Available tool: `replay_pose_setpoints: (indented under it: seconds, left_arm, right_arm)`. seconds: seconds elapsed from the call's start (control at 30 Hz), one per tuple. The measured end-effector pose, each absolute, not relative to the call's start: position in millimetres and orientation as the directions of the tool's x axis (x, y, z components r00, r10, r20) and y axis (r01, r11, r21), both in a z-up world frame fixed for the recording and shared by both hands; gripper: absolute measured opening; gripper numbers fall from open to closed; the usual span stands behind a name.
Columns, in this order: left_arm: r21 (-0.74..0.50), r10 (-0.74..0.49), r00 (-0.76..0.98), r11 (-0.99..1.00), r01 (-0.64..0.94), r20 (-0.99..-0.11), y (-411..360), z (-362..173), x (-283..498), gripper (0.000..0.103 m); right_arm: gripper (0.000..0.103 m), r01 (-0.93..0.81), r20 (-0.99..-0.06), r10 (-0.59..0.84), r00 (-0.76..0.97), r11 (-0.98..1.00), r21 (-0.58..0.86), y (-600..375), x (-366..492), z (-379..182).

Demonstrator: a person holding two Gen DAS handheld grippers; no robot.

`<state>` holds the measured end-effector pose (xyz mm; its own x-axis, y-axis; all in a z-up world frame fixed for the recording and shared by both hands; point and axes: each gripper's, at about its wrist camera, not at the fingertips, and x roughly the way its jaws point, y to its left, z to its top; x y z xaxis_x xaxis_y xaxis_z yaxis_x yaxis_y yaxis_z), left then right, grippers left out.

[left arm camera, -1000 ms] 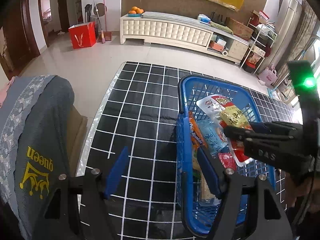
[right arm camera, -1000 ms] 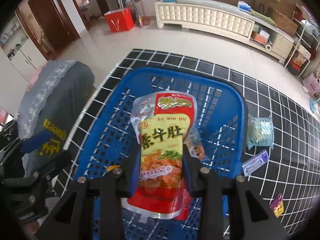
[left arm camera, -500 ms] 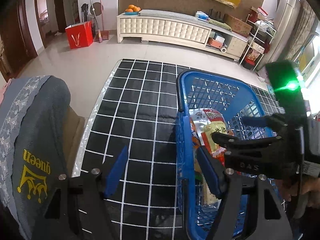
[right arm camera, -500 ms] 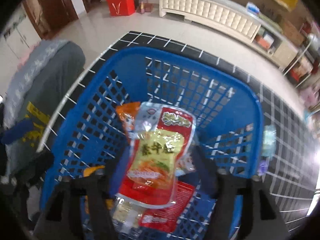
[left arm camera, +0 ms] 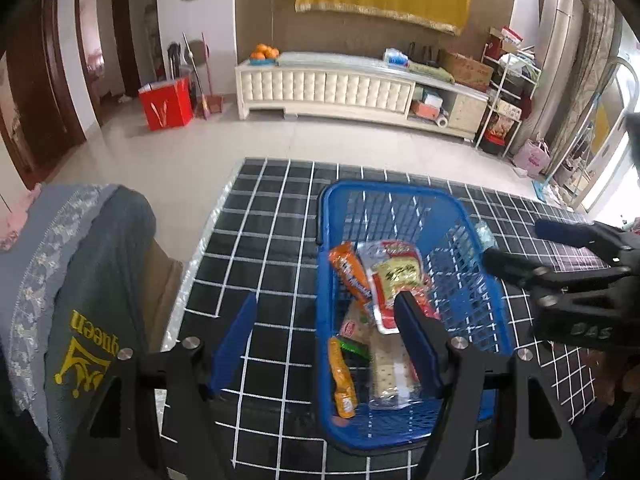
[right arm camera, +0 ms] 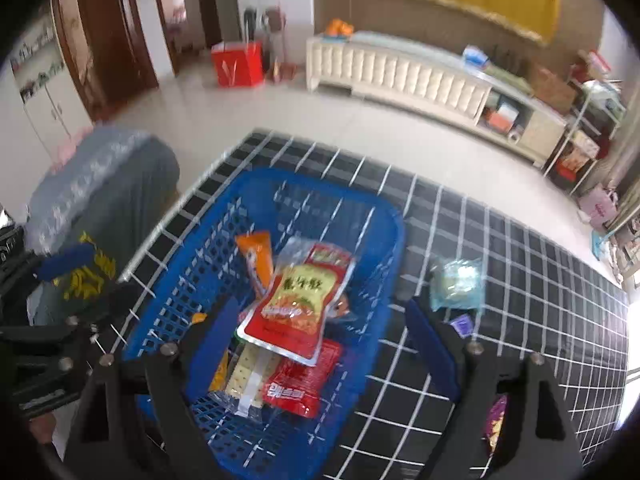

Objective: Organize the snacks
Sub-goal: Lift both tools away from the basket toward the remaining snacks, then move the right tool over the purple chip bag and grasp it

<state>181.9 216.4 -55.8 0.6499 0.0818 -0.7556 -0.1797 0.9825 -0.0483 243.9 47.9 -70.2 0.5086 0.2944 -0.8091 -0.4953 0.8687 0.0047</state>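
Note:
A blue mesh basket (left arm camera: 400,192) (right arm camera: 316,184) stands on the black grid tablecloth (left arm camera: 272,240). In it a red-and-yellow snack pouch (right arm camera: 300,300) (left arm camera: 396,276) lies on top of an orange packet (right arm camera: 256,256), a cracker pack (right arm camera: 248,380) and a red packet (right arm camera: 300,384). My right gripper (right arm camera: 320,320) (left arm camera: 518,242) hovers above the basket. Its jaws are opening and hold nothing; the pouch lies free below them. My left gripper (left arm camera: 325,302) (right arm camera: 92,280) is open and empty, straddling the basket's left wall from above.
On the cloth right of the basket lie a pale green packet (right arm camera: 456,284), a small purple sachet (right arm camera: 460,324) and a purple packet (right arm camera: 494,420). A chair draped in a grey garment (left arm camera: 80,280) stands at the table's left edge. Beyond are tiled floor and a white cabinet (left arm camera: 340,88).
The right gripper's jaws spread and let go of the red-and-yellow pouch, which dropped into the basket. Both grippers rose and drew back from the basket.

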Motion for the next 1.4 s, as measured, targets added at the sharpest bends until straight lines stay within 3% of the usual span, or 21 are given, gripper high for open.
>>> replay_pose_setpoints:
  seconds: [0.33,0.83,0.97,1.03,1.4]
  left_arm:
    - [-0.031,0.070,0.711,0.991,-0.128,-0.699,169,-19,168,0.069]
    - [-0.040,-0.018,0.759,0.999,-0.011,-0.651,85,6,168,0.069]
    - [-0.038,-0.046,0.743,0.999,0.028,-0.668,60,-1,174,0.070]
    - [-0.024,-0.050,0.734,0.999,0.046,-0.678,48,-5,177,0.082]
    - [-0.001,-0.063,0.643,0.995,0.097,-0.763,-16,-48,206,0.082]
  right_arm:
    - [0.089,-0.477,-0.717,0.346,0.606,0.879,0.021,-4,206,-11]
    - [0.090,-0.377,-0.669,0.321,0.670,0.924,0.066,-103,182,-1]
    - [0.094,-0.347,-0.676,0.302,0.672,0.935,0.073,-130,180,-7]
    - [0.094,-0.333,-0.683,0.296,0.667,0.939,0.081,-142,180,-12]
    - [0.096,-0.277,-0.760,0.255,0.597,0.955,0.103,-203,199,-59]
